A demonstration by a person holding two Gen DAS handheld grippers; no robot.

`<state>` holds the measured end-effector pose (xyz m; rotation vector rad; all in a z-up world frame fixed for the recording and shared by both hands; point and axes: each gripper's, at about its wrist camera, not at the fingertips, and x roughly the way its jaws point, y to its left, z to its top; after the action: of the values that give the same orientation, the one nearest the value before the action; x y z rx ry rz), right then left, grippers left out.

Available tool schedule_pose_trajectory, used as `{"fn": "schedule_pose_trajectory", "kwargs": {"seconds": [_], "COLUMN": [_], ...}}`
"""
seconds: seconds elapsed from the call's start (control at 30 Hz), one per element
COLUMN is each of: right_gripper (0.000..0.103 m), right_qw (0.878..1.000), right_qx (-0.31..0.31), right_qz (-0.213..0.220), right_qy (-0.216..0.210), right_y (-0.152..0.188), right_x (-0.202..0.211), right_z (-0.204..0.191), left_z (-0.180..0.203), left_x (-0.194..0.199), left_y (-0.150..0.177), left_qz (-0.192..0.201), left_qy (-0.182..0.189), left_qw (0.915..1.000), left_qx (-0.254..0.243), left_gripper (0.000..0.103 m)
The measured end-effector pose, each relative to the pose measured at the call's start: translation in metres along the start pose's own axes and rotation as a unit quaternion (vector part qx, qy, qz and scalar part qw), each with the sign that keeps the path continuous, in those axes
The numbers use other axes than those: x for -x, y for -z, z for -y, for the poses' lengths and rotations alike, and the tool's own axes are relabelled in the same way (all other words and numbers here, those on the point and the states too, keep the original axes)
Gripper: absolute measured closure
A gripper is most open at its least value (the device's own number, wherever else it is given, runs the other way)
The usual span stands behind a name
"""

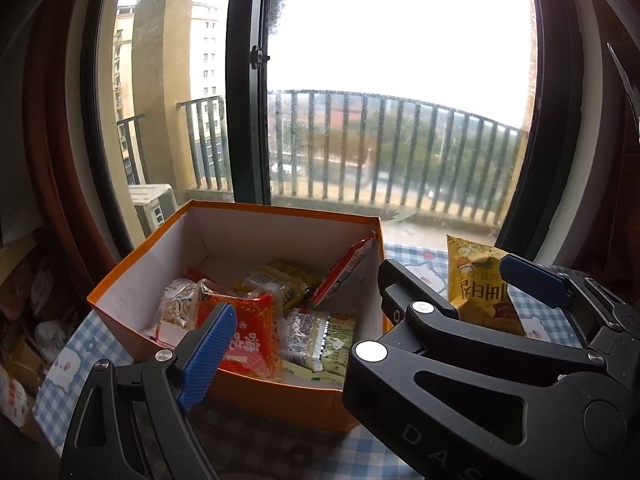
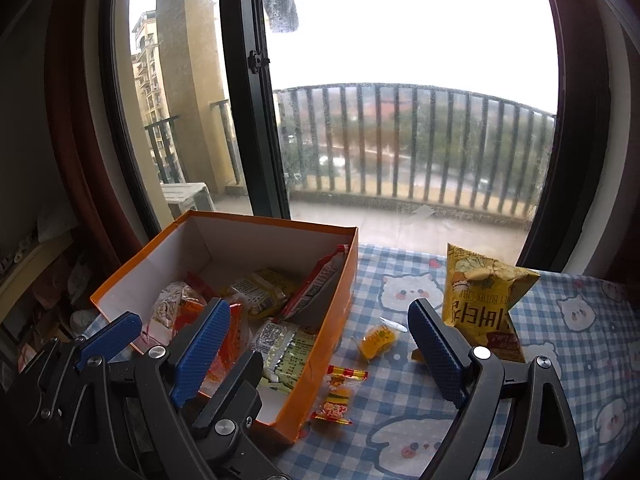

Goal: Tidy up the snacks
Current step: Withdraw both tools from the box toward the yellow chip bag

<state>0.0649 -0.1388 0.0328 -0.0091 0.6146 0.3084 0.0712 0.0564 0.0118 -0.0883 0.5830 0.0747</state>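
The chip bag (image 2: 484, 304) stood upright on the worktop (image 2: 580, 344), right of the box (image 2: 320, 320), just beyond the right gripper (image 2: 320, 344), whose jaws gaped empty. The left gripper (image 1: 360, 320), likewise released, hovered over the box; small candies (image 2: 340, 392) lay between.

The tall yellow crinkled foil chip bag (image 2: 482, 304), standing upside down near the far right edge of the blue-and-white checked tablecloth (image 2: 568, 344), carries inverted Latin letters reading "BUTTER CHIP" above large dark Korean characters, also inverted. In the left wrist view the black plastic body of the right gripper (image 1: 444, 284) shows the embossed letters "DAS", cut off by the picture's lower edge. The red square snack packet (image 1: 250, 338) inside the orange cardboard box (image 1: 280, 394) bears large white Chinese characters, too distorted to read.
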Motion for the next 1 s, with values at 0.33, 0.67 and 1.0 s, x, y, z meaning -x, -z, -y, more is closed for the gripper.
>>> {"fn": "schedule_pose_trajectory", "kwargs": {"seconds": [0.33,0.67,1.0], "right_gripper": [0.011,0.011,0.011], "right_qw": [1.000,1.000,0.999], "right_qx": [0.002,-0.008,-0.018], "right_qz": [0.000,0.007,0.007], "right_qy": [0.013,0.021,0.029], "right_y": [0.014,0.031,0.041], "right_x": [0.023,0.035,0.033], "right_z": [0.033,0.076,0.116], "left_z": [0.039,0.084,0.121], "left_x": [0.011,0.009,-0.007], "left_y": [0.014,0.026,0.033], "left_qz": [0.005,0.004,-0.014], "left_qy": [0.007,0.023,0.029], "left_qw": [0.9999,0.9992,0.9986], "left_qx": [-0.009,-0.032,-0.040], "left_gripper": [0.013,0.013,0.013]}}
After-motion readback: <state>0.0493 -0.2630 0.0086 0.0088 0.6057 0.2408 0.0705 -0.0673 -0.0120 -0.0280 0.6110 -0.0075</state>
